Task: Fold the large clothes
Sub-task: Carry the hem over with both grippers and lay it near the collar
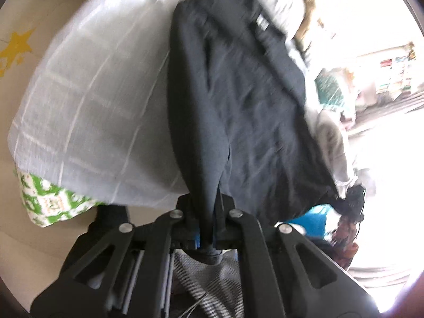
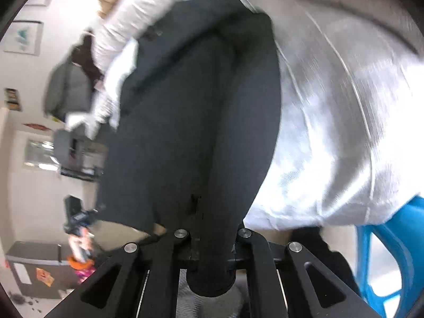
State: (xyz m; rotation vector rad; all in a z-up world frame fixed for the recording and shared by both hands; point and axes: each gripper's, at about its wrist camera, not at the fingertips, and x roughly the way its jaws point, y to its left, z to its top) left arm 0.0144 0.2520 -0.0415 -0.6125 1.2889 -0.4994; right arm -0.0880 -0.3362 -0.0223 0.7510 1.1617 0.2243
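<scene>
Both grippers, left [image 1: 209,228] and right [image 2: 209,241], have jaws clamped on the dark garment's [image 1: 238,100] near edge. Thin bunched pinches could slip free; its far end dragging over the white checked bedcover [image 1: 92,100] may crumple the fold.

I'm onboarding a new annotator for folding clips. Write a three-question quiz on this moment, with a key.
1. True or false: the left gripper is shut on the dark garment.
2. In the right wrist view, what does the right gripper pinch? A) the white sheet B) the dark garment C) the blue chair
3. In the left wrist view, what lies directly under the garment: the white checked sheet or the green-patterned fabric?

Key:
1. True; a fold of cloth runs between its closed fingers.
2. B.
3. The white checked sheet; the green fabric shows only beyond the sheet's edge.
</scene>
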